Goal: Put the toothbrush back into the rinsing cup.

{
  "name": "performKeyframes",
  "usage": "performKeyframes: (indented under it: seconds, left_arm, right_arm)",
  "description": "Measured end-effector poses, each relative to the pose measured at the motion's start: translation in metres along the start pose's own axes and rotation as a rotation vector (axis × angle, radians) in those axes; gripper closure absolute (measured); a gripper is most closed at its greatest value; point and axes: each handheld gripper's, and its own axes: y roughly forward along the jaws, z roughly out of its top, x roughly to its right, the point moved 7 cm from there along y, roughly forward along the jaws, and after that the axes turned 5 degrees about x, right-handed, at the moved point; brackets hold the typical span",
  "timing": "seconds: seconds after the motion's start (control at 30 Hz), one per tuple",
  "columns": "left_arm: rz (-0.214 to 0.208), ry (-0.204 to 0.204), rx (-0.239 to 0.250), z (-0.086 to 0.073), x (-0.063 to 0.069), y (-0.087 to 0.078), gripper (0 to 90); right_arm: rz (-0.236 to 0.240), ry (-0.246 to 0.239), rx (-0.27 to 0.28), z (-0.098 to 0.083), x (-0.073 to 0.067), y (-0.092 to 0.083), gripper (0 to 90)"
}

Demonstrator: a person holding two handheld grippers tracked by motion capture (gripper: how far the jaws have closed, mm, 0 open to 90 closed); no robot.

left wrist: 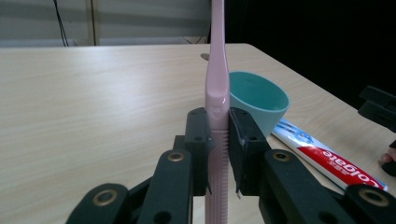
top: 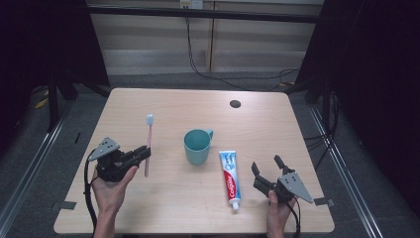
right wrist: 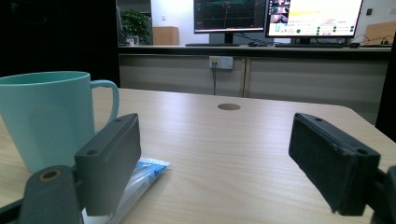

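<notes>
- A teal mug [top: 197, 146] stands upright near the middle of the wooden counter [top: 163, 203], its handle turned toward the far right; everything below is placed from this mug.
- The left gripper [top: 141, 154] sits to the left of the mug, held in the person's left hand [top: 113, 188].
- In the left gripper view its fingers [left wrist: 200, 140] are closed tight against the ribbed handle of a pink toothbrush [left wrist: 217, 93], one pad on each side.
- From the high view, the toothbrush [top: 147, 146] runs left of the mug, its white bristle head pointing to the far side of the counter.
- A toothpaste tube [top: 230, 178] lies flat just right of the mug and nearer the person, cap end toward the near edge.
- The right gripper [top: 267, 168] rests right of the tube, farther from the mug, held in the right hand [top: 278, 210].
- Its fingers [right wrist: 109, 161] are spread wide apart with nothing between them; the mug and the tube's crimped end show beyond the left pad.
- A small dark round hole [top: 235, 103] sits in the counter beyond the mug, to the far right.
</notes>
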Motion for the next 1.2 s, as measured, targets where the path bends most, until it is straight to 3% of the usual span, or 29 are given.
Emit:
performKeyframes:
  seconds: [0.27,0.63,0.8,0.97,1.1,1.2]
  left_arm:
    - [0.008,0.054,0.102,0.015,0.004,0.004,78.9]
    - [-0.031,0.100,0.138,0.031,0.015,0.016,78.9]
    - [-0.049,0.087,0.164,0.038,0.019,0.016,79.0]
    - [-0.062,0.108,0.175,0.044,0.023,0.019,78.9]
    - [-0.072,0.100,0.191,0.048,0.027,0.025,78.9]
    - [-0.072,0.128,0.182,0.050,0.029,0.029,78.9]
  right_arm:
    - [-0.001,0.003,0.003,0.000,0.000,0.000,16.1]
    - [-0.001,0.005,0.006,0.000,0.000,0.000,16.1]
    - [-0.006,0.004,0.002,0.000,0.000,0.000,16.1]
    - [-0.006,0.004,0.002,0.000,0.000,0.000,16.1]
    - [-0.006,0.004,0.003,0.000,0.000,0.000,16.1]
    - [-0.006,0.004,0.002,0.000,0.000,0.000,16.1]
